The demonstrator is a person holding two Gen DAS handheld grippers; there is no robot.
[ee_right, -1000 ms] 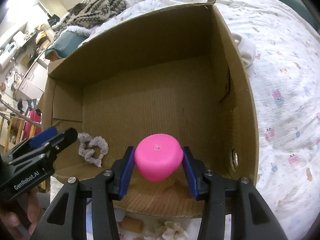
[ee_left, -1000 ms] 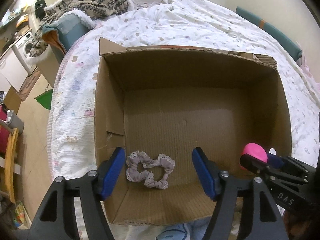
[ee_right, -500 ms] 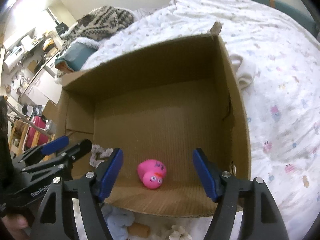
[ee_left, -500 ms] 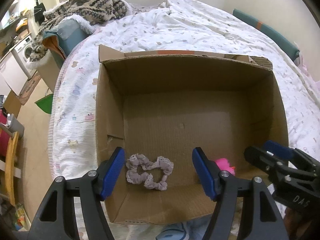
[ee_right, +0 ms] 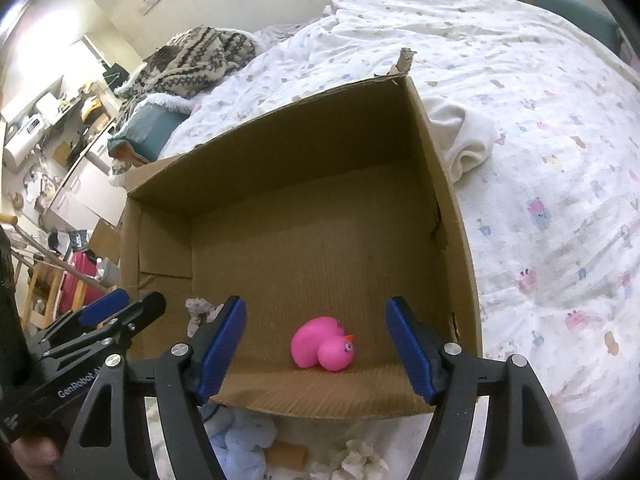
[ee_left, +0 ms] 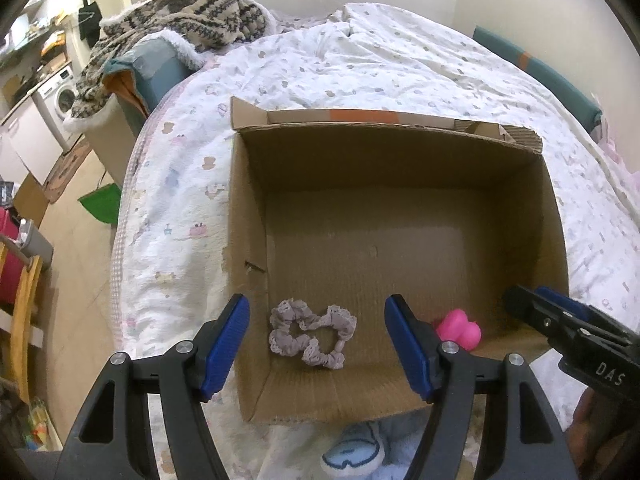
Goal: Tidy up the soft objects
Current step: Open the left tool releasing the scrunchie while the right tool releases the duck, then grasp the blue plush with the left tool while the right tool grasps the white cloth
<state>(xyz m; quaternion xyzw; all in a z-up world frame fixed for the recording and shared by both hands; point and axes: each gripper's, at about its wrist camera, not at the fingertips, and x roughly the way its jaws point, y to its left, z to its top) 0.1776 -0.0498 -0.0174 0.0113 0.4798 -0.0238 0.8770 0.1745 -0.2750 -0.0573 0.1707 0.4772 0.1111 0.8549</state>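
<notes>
Pink rubber duck [ee_right: 323,343] lies on its side on the floor of the cardboard box [ee_right: 448,208], near the front wall, right half. Lilac scrunchie [ee_left: 312,332] lies apart, left half. Right gripper [ee_right: 316,352] spread wide, holding nothing; left gripper [ee_left: 318,350] likewise. Box sits on printed bedding [ee_right: 540,128]; white cloth [ee_right: 464,136] touches its right wall outside.

Cardboard box [ee_left: 400,168] sits open-topped on the bed. Inside, near the front wall: pink rubber duck [ee_right: 322,343] tipped on its side, orange beak facing right, resting on the box floor. Lilac lace scrunchie [ee_left: 311,333] lies flat, crumpled into a loose loop, left of the duck, apart from it.
</notes>
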